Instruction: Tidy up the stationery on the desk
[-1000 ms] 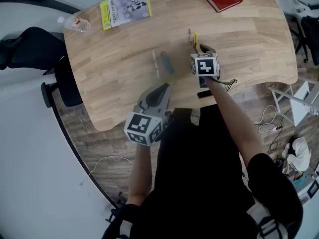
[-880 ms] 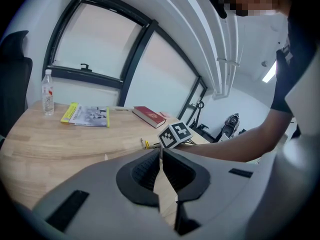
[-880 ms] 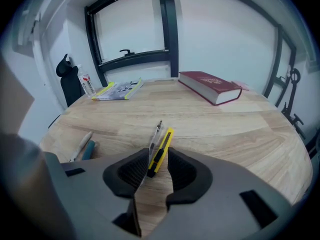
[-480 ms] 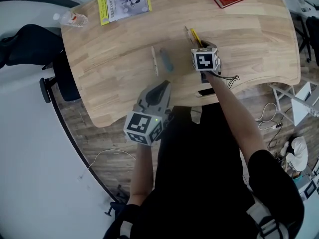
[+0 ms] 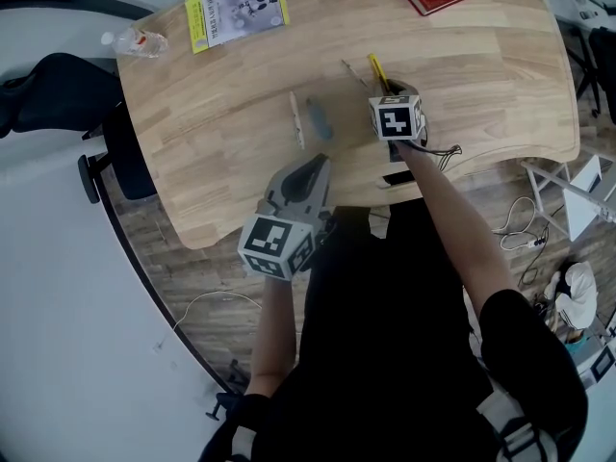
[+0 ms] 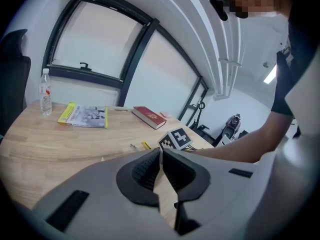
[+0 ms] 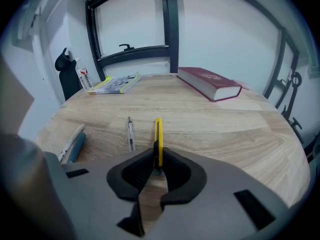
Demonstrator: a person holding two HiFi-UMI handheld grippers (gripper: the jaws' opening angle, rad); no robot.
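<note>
R gripper (image 7: pixel 156 159) jaws just closing, now pinching near end of yellow utility knife (image 7: pixel 158 133), rest pointing fwd over worktop (image 7: pixel 225 129), L gripper (image 6: pixel 160 156) jaws pressed together, empty.

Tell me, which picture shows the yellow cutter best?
The right gripper view: the yellow cutter is close up, pinched in the right tongs, which have just been closing on it. The head view shows only its end past the marker cube. The left gripper view shows a tiny yellow speck.
</note>
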